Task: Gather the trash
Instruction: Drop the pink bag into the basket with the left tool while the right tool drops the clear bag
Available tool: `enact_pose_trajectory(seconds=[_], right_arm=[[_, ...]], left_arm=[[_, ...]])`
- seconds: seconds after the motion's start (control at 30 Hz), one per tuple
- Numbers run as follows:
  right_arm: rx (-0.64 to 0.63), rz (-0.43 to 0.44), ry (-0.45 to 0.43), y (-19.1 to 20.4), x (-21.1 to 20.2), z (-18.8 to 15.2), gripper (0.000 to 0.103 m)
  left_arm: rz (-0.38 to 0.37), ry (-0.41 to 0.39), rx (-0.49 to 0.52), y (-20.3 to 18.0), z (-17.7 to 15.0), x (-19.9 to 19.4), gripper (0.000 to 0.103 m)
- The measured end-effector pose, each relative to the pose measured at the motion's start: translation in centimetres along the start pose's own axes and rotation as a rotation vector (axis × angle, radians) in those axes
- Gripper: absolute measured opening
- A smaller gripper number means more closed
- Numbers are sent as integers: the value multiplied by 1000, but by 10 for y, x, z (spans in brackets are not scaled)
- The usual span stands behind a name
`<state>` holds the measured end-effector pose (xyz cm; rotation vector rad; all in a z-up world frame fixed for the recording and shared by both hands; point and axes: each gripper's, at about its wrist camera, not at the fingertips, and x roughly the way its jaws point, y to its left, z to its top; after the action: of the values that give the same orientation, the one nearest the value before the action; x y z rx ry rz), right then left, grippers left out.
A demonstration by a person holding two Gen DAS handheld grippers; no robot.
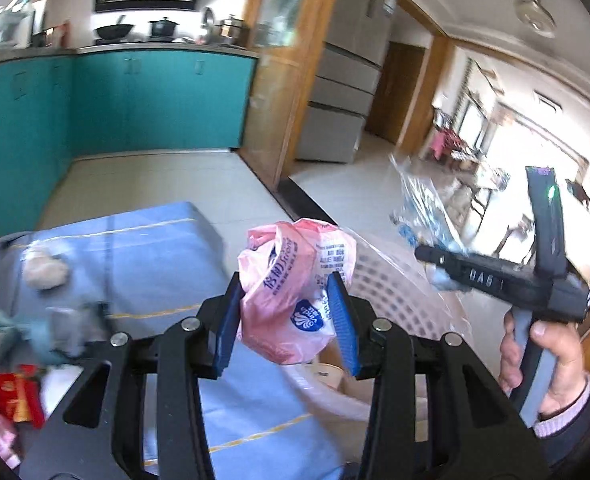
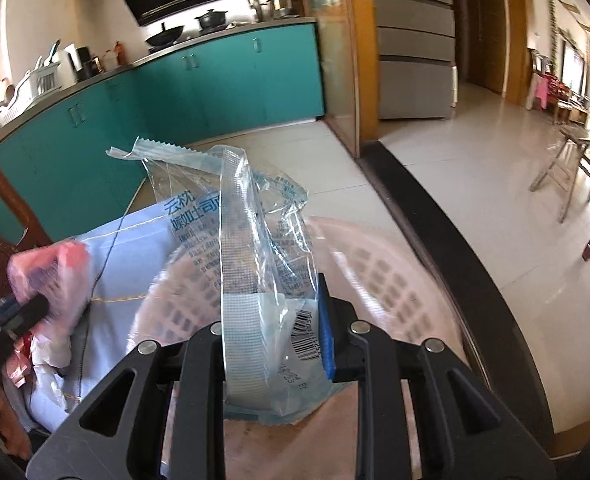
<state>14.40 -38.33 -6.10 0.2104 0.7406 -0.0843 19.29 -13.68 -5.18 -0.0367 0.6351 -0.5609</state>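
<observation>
My left gripper is shut on a crumpled pink plastic bag and holds it at the right edge of the blue-clothed table, beside the rim of a pale pink laundry-style basket. My right gripper is shut on a clear blue-printed bread wrapper and holds it above the basket. The right gripper with its wrapper shows at the right of the left wrist view. The pink bag shows blurred at the left of the right wrist view.
More trash lies on the table: a beige wad, grey-green crumpled pieces, a red packet. Teal kitchen cabinets stand behind, tiled floor and a folding table to the right.
</observation>
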Motion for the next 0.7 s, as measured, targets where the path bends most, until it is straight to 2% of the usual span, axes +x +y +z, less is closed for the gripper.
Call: enact_pose_trajectory(seconds=[0.2, 0.7], right_arm=[[-58, -112, -77, -7, -21, -5, 24], [-105, -125, -103, -6, -29, -8, 24]], left_arm=[[-17, 57, 51, -38, -10, 37, 43], [-23, 113, 73, -61, -20, 72, 43]])
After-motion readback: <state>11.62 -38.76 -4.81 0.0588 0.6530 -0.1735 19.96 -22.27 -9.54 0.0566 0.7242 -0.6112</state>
